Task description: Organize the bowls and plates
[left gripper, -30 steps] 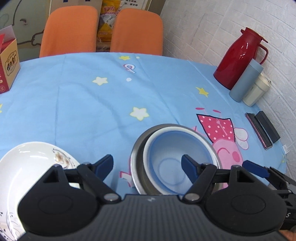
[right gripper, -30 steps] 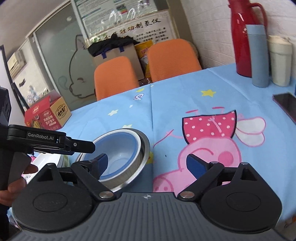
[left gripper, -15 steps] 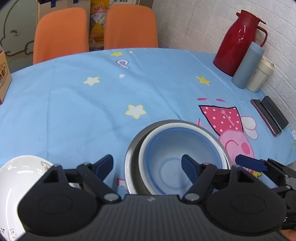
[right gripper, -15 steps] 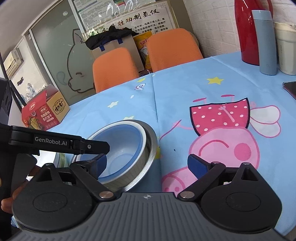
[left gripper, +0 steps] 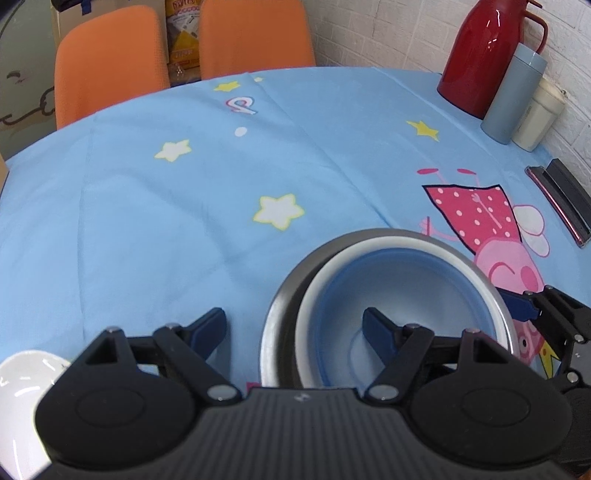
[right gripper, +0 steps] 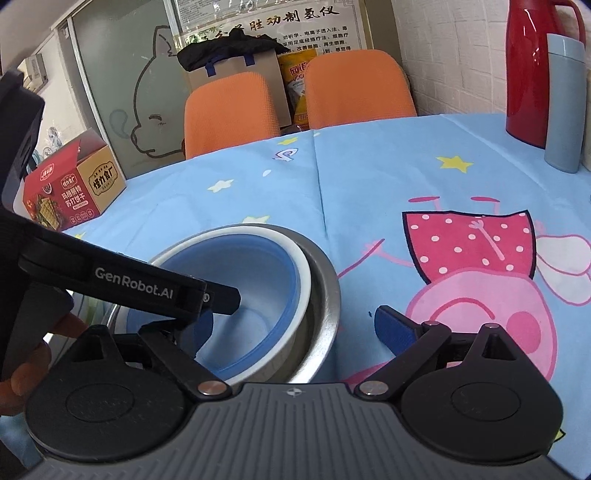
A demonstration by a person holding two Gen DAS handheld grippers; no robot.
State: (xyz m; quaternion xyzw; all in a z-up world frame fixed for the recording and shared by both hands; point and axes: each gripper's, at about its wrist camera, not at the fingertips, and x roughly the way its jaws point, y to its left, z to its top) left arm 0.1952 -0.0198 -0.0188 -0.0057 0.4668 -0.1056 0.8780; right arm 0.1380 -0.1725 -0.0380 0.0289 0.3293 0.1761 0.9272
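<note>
You face a round tabletop (left gripper: 155, 221) under a blue cartoon cloth, with two orange chairs (left gripper: 255, 35) at its far edge and a red flask (left gripper: 476, 55) by the brick wall. The blue bowl (left gripper: 402, 295) sits nested in the steel bowl (left gripper: 284, 314) near the front edge. The left gripper (left gripper: 293, 325) is spread across the bowls' left rims, the right gripper (right gripper: 295, 325) spread across their right rims; neither pinches.

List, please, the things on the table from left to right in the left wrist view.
White plate → nested bowls → red jug → blue flask → cream cup → two dark flat things at the right edge.
</note>
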